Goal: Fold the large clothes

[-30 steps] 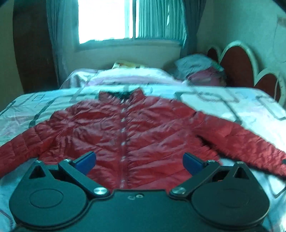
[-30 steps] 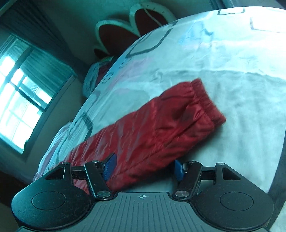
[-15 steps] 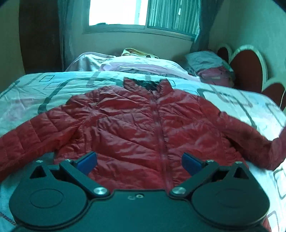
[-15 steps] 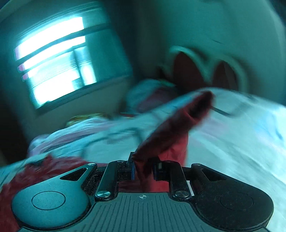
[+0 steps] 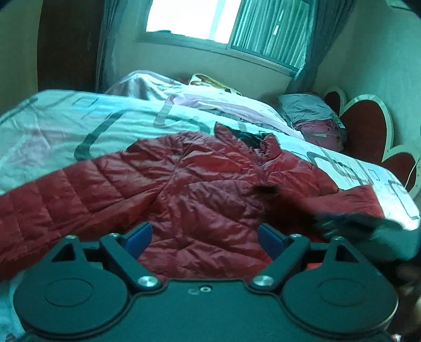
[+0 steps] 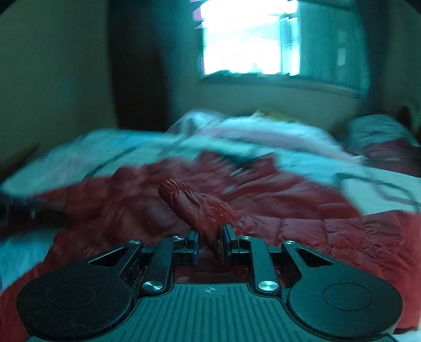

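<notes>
Left wrist view
Jacket: red quilted jacket (image 5: 200,189) lies spread on the bed (image 5: 52,126), collar toward the window (image 5: 200,21).
Left tool: left tool (image 5: 205,236) wide open above the hem, holding nothing.

Right wrist view
Right tool: right tool (image 6: 210,247) closed on the sleeve cuff (image 6: 194,205), lifted over the jacket body.

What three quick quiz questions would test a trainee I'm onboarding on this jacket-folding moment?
1. True or false: the left gripper is open and holds nothing.
2. What does the right gripper pinch? A) pillow B) sleeve cuff C) curtain
3. Fill in: the jacket lies on the ____.

Key: 1 true; 2 B; 3 bed.
</notes>
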Demonstrator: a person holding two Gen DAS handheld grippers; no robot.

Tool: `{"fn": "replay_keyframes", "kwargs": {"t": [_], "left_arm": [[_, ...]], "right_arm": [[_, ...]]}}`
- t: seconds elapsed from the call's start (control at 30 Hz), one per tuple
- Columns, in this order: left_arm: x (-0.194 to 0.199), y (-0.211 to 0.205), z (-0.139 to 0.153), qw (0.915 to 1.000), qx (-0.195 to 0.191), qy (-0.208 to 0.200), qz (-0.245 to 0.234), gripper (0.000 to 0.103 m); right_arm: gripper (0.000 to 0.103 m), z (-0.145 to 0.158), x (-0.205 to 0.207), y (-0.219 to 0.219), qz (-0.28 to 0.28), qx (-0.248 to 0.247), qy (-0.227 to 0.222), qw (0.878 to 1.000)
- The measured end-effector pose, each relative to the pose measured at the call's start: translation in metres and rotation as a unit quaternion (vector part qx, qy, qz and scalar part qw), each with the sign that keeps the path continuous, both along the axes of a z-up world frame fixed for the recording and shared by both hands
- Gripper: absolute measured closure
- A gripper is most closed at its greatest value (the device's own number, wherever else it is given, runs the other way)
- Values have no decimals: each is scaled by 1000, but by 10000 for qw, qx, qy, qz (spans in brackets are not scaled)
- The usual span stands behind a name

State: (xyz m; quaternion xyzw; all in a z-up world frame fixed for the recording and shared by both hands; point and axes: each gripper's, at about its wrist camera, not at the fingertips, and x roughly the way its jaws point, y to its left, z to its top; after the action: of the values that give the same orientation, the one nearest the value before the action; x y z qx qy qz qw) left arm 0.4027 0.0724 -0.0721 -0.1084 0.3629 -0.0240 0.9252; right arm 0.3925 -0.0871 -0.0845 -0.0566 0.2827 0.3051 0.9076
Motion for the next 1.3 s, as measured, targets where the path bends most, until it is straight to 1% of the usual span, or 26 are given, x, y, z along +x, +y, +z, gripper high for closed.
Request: {"fn": "replay_keyframes", "kwargs": {"t": [0.1, 0.13, 0.17, 0.2, 0.23, 0.27, 0.3, 0.33, 0.37, 0.4, 0.47, 0.5, 0.53, 0.57, 0.63, 0.67, 0.7, 0.77, 0.8, 0.87, 0.93, 0.97, 1.03, 1.1, 1.17, 1.3], "left_arm": [[1, 16, -8, 9998, -140, 111, -34, 16], [2, 19, -11, 9997, -196, 139, -46, 16], [3, 21, -14, 9994, -287, 189, -72, 16], [5, 23, -17, 9990, -368, 233, -115, 16], [8, 23, -20, 9984, -455, 268, -179, 16], [9, 23, -22, 9981, -502, 280, -228, 16], [13, 22, -25, 9974, -577, 293, -311, 16], [20, 21, -29, 9962, -694, 316, -413, 16], [26, 18, -32, 9950, -794, 345, -496, 16], [34, 15, -38, 9932, -924, 389, -600, 16], [49, 6, -47, 9908, -1002, 488, -766, 20], [56, 1, -52, 9900, -1020, 550, -802, 25], [66, -4, -57, 9887, -1063, 641, -836, 29], [71, -8, -61, 9879, -1092, 687, -858, 31], [84, -19, -66, 9874, -991, 780, -960, 42], [88, -25, -67, 9878, -894, 779, -1012, 44], [91, -27, -68, 9882, -828, 782, -1028, 49], [97, -31, -69, 9884, -766, 800, -1037, 71], [100, -30, -69, 9885, -799, 821, -990, 86], [102, -24, -62, 9892, -914, 659, -934, 89], [102, -20, -50, 9915, -874, 407, -872, 90], [102, -17, -44, 9924, -823, 338, -845, 90], [103, -9, -39, 9929, -843, 279, -786, 90], [102, 0, -38, 9946, -805, 199, -629, 90], [95, 16, -39, 9958, -838, 125, -355, 90], [83, 35, -41, 9973, -729, 20, -2, 91]], "right_arm": [[83, -31, 2, 38, 217, -266, 126, 9993], [83, -39, 1, 43, 232, -345, 138, 9990], [78, -49, 9, 55, 213, -478, 150, 9985], [64, -56, 8, 63, 162, -695, 97, 9974], [25, -59, 5, 66, 118, -844, -37, 9964], [10, -56, -4, 66, 105, -852, -282, 9959], [10, -50, -11, 64, 187, -806, -386, 9958], [10, -48, -9, 62, 191, -811, -439, 9956], [10, -42, -15, 52, 146, -791, -500, 9955], [10, -37, -19, 41, 123, -721, -470, 9962], [11, -33, -27, 13, -68, -586, -372, 9976], [13, -34, -28, -3, -232, -594, -255, 9976], [26, -35, -27, -20, -401, -586, -46, 9975], [36, -35, -28, -37, -572, -549, 132, 9968], [41, -39, -25, -74, -995, -391, 418, 9934], [41, -42, -22, -91, -1214, -315, 531, 9907], [41, -46, -17, -107, -1432, -238, 625, 9874], [41, -51, -7, -131, -1775, -153, 686, 9816], [41, -53, 1, -140, -1934, -88, 693, 9786], [41, -55, 16, -151, -2111, 77, 685, 9750], [41, -54, 30, -155, -2206, 117, 630, 9733], [41, -54, 35, -156, -2198, 198, 658, 9731], [41, -52, 43, -161, -2127, 274, 682, 9743], [41, -50, 44, -162, -1994, 218, 617, 9777], [41, -48, 38, -167, -1992, 131, 583, 9781], [41, -50, 30, -180, -2076, 116, 556, 9766]]}}
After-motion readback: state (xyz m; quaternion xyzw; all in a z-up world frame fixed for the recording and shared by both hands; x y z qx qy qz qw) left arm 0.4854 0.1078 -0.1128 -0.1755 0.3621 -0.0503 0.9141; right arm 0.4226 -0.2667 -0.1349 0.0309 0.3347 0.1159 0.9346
